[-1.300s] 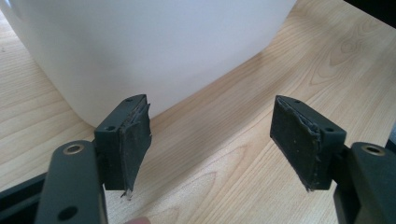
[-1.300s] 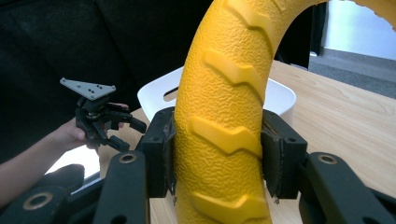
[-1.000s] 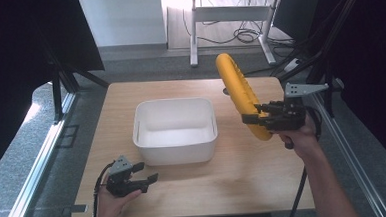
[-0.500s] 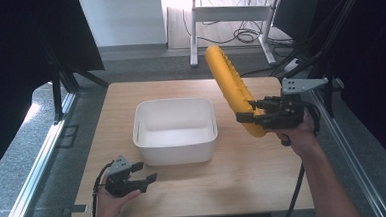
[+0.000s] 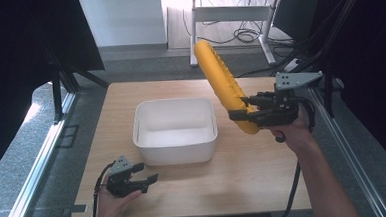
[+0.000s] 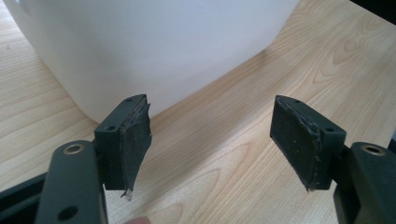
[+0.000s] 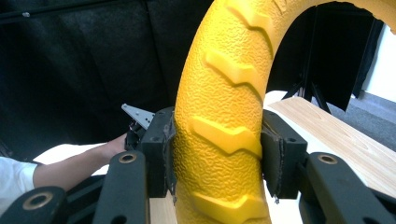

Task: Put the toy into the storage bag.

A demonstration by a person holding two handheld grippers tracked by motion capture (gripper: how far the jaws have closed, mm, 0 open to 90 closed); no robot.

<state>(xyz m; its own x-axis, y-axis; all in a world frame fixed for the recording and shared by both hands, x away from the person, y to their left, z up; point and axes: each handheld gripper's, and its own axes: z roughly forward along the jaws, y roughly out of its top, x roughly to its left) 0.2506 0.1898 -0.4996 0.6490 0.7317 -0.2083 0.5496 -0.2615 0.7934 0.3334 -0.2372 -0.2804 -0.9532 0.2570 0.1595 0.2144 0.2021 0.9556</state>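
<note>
**Yellow ring carried beside the white tub**

A yellow ring with raised tread ribs [image 5: 223,89] is held in the right claw [image 5: 241,115], lifted clear of the worktop [image 5: 254,170] and standing on edge just to the right of the white tub [image 5: 175,131]; its upper part leans up and away beyond the tub's far right corner; the tub is seen to be empty. In the right gripper view the ring [image 7: 224,116] is clamped by both pads across the thickness of its band, one pad on each flank; the right claw [image 7: 217,154] is thus closed on the ring.

The ring is judged to be light and somewhat rubbery, with a pebbled skin that should give the pads good friction; little slipping is expected; being gripped low, its long free part may swing or sag if tilted quickly. The band between two ribs is judged the best place for a hold, as it is now taken.

The left claw [image 5: 146,182] is rested on the worktop near the tub's front left corner; its jaws stand open with nothing between them, as the left gripper view [image 6: 219,144] shows, facing the tub's wall [image 6: 154,42].
</note>
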